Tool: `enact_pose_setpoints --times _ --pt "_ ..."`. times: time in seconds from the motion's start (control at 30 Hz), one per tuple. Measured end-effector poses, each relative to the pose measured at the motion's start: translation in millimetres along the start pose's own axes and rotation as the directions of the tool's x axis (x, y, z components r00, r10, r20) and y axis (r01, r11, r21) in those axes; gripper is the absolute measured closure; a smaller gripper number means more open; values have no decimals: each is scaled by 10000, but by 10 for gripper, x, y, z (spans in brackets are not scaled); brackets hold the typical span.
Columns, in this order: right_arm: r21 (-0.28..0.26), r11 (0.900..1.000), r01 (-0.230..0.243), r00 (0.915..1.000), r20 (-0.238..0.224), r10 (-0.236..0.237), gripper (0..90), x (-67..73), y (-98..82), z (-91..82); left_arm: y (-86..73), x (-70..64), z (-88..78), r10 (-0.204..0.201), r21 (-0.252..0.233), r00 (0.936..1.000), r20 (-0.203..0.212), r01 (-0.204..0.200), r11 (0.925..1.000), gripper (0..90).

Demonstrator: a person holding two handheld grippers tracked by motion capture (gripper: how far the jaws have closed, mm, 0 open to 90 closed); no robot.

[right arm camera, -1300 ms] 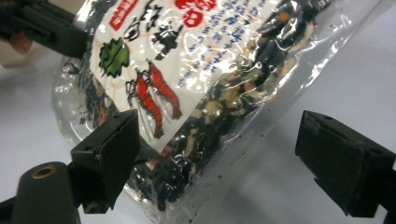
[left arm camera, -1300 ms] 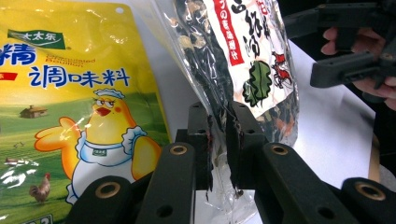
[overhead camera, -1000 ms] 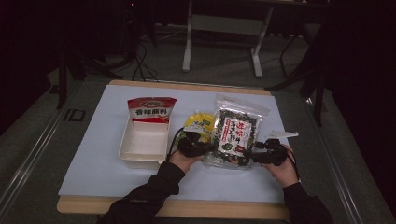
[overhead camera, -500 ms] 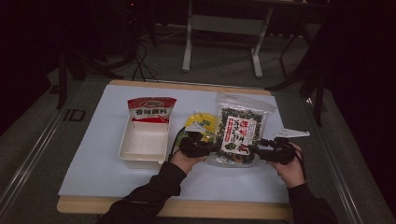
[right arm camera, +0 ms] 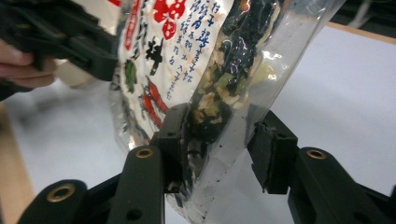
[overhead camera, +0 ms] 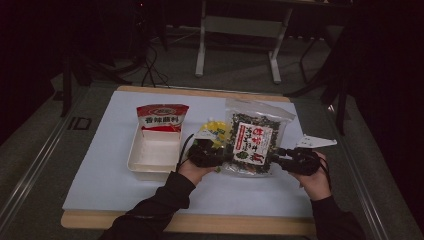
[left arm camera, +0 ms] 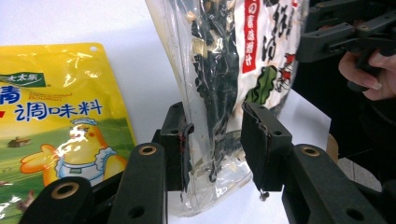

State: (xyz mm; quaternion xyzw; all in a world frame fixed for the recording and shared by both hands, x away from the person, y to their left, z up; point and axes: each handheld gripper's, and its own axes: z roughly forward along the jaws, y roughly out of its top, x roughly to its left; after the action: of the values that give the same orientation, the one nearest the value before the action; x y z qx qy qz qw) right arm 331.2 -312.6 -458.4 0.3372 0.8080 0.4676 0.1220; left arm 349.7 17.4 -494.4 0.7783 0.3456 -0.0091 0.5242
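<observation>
A clear bag of dried seaweed mix with a white and red label stands tilted up off the white mat. Its lower left edge sits between the jaws of my left gripper. In the left gripper view the bag fills the gap of that gripper, and both pads touch it; these jaws have just been opening. My right gripper straddles the lower right edge. Its jaws have just been closing. One pad touches the bag, and a gap shows at the other.
A yellow seasoning pouch lies just left of the bag, also seen in the left gripper view. A red and white pouch leans at the far end of a white tray. The wooden table edge runs along the near side.
The bag lay flat on the mat; now its lower edge is lifted and it stands tilted. My right gripper has risen and come in onto the bag's right edge.
</observation>
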Motion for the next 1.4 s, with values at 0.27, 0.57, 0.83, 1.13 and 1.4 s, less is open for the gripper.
enact_pose_setpoints --times 0.27,0.57,0.83,1.13,1.4 --pt "134 9988 472 9968 -650 -463 663 -3 20 -45 -35 -22 -20 717 -138 9966 414 -712 9974 646" --pt "54 9985 552 9936 -987 -544 664 -49 27 -121 -3 -147 -90 1746 -360 9820 714 -1724 9844 748" --pt "-60 9995 297 9953 -922 -302 606 -90 36 -123 -7 -219 -148 1817 -479 9774 1086 -1774 9830 793" --pt "-250 9997 61 9930 -1175 -89 580 -106 29 -101 42 -284 -252 2107 -509 9702 1196 -2059 9772 802" --pt "-371 9972 647 9864 -1491 -696 611 -42 73 -134 90 -319 -274 2273 -225 9622 1503 -2265 9737 733"
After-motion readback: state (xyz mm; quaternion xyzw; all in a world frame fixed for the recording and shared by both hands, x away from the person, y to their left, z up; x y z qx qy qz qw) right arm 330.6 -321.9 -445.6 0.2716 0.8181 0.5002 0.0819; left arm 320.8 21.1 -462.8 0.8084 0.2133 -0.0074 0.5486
